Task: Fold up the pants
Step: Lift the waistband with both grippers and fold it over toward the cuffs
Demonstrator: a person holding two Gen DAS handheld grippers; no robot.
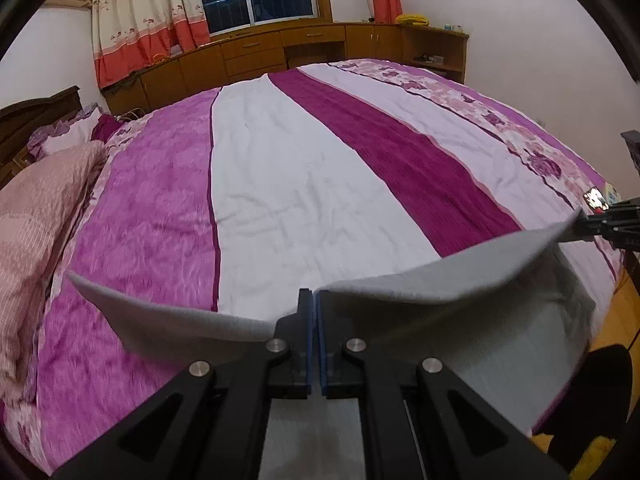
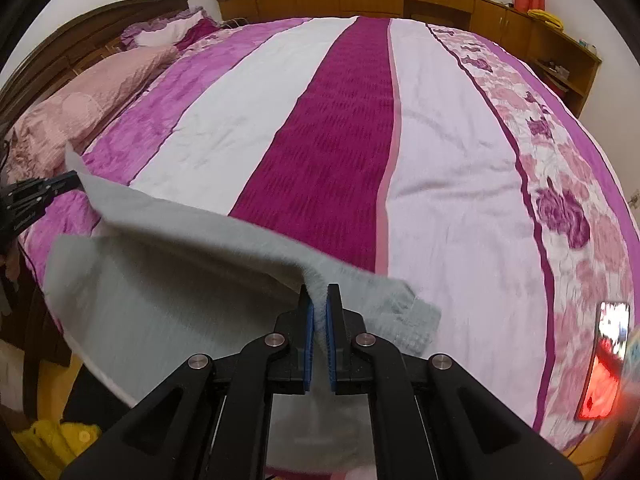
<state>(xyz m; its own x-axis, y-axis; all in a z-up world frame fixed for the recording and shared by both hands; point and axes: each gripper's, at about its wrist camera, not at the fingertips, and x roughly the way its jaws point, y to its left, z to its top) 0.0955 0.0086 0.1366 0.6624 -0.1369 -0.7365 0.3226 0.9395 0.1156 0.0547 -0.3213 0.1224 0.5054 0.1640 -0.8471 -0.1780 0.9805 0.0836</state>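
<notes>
The grey pants (image 1: 460,280) hang stretched between both grippers above the near edge of the bed. My left gripper (image 1: 314,300) is shut on the pants' top edge. My right gripper (image 2: 319,296) is shut on the pants (image 2: 192,264) near a ribbed cuff (image 2: 420,320). The right gripper also shows at the right edge of the left wrist view (image 1: 588,228), pinching the cloth's corner. The left gripper shows at the left edge of the right wrist view (image 2: 64,184). The cloth's lower part drops out of sight below the grippers.
A bed with a purple, white and magenta striped cover (image 1: 300,180) fills both views. Pink pillows (image 1: 36,216) lie at the left by a dark headboard (image 2: 100,28). A lit phone (image 2: 604,360) lies near the bed's right edge. Wooden cabinets (image 1: 280,52) stand behind.
</notes>
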